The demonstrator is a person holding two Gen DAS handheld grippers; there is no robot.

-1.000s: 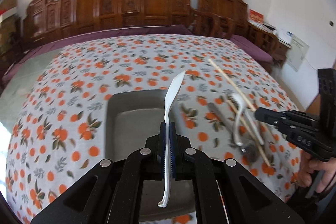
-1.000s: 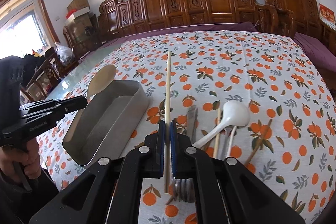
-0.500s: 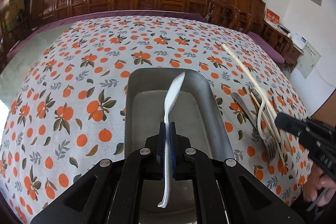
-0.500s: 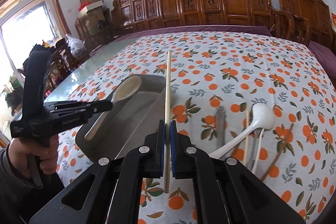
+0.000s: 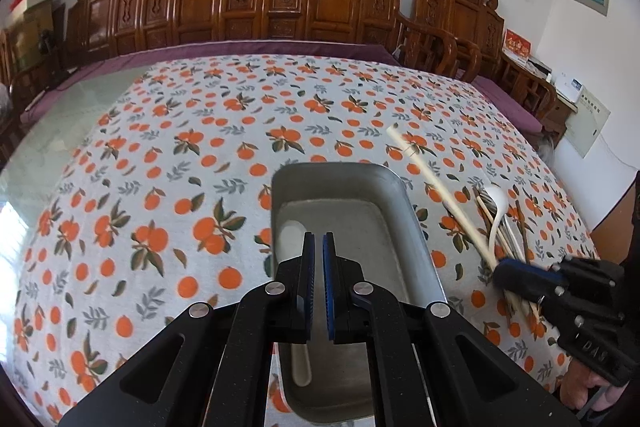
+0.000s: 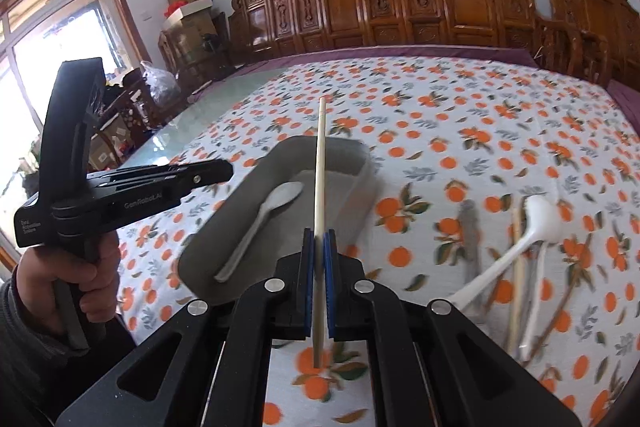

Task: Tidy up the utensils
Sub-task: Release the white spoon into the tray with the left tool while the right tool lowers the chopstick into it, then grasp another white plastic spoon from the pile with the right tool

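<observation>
Pinching a pale wooden chopstick (image 6: 320, 187) between its blue pads, the right gripper (image 6: 319, 283) is hovering over the bench with the stick running straight ahead along its fingers, the far tip reaching over the near rim of the grey metal tray (image 6: 360, 163). That tray is lying ahead and slightly to the left of this gripper, its long axis slanting from lower left to upper right in the right wrist view, so the chopstick is crossing it at an angle and not yet lined up with its length. Judging from this, the coming move is turning on swinging the stick round to match the tray before letting it down. The white spoon (image 6: 260, 231) is already resting on the tray floor, lying along the tray's length. The left gripper (image 5: 318, 287) is holding nothing, its jaws standing slightly apart with only a narrow gap showing, and it is hanging directly above the tray's near end. Of the two, the left is nearer the tray, but the right is carrying the load. The remaining utensils (image 6: 528, 247), another white spoon, a fork and more chopsticks, are lying in a loose heap on the orange-print cloth (image 6: 480, 115) to the right of the tray, close beside the right gripper.
</observation>
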